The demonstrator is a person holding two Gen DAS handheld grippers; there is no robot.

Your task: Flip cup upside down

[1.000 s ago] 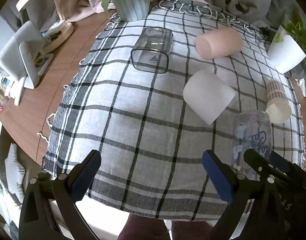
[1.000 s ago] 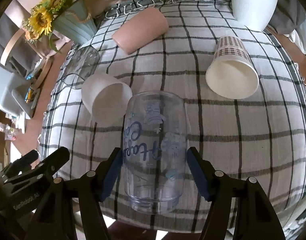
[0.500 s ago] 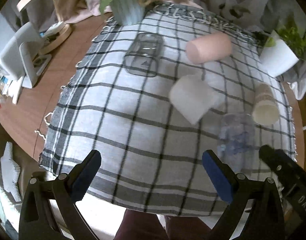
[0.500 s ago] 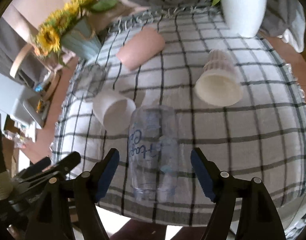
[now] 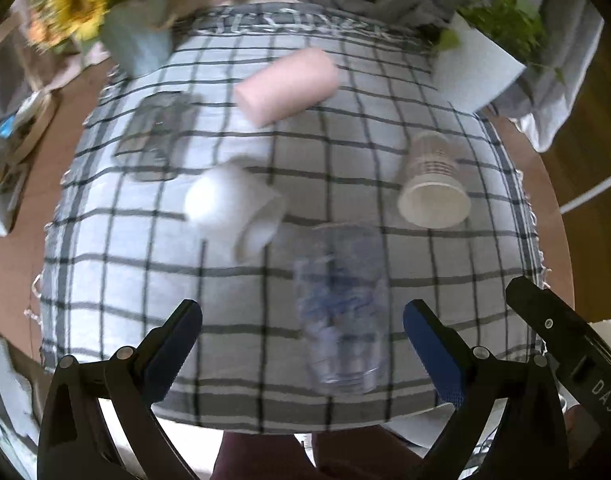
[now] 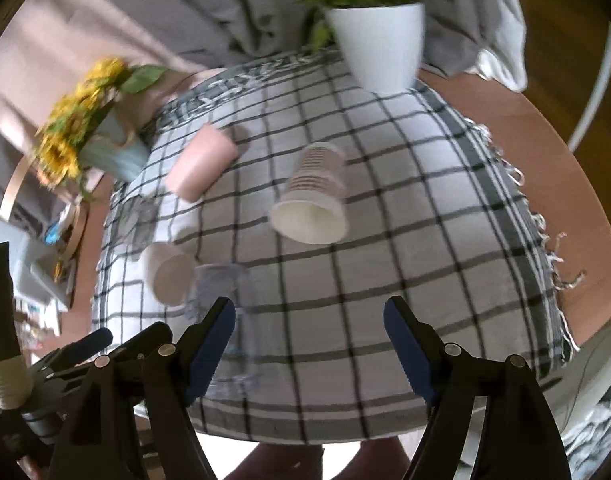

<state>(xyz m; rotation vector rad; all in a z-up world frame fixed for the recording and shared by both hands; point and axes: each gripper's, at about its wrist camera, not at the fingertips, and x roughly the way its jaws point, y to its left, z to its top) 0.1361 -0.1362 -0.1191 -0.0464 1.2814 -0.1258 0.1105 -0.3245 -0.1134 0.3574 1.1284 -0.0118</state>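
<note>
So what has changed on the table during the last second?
The right tool backed away from the clear printed cup it straddled and swung right; the left tool now faces that cup. Both tools stay open, nothing gripped. All five cups lie where they were.

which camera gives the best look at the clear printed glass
The left wrist view: the clear printed glass shows whole, though blurred, lying on the checked cloth. In the right wrist view that tool's left finger partly covers it.

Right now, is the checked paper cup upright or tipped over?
Tipped over. The paper cup lies on its side on the plaid cloth, open mouth facing both cameras.
</note>
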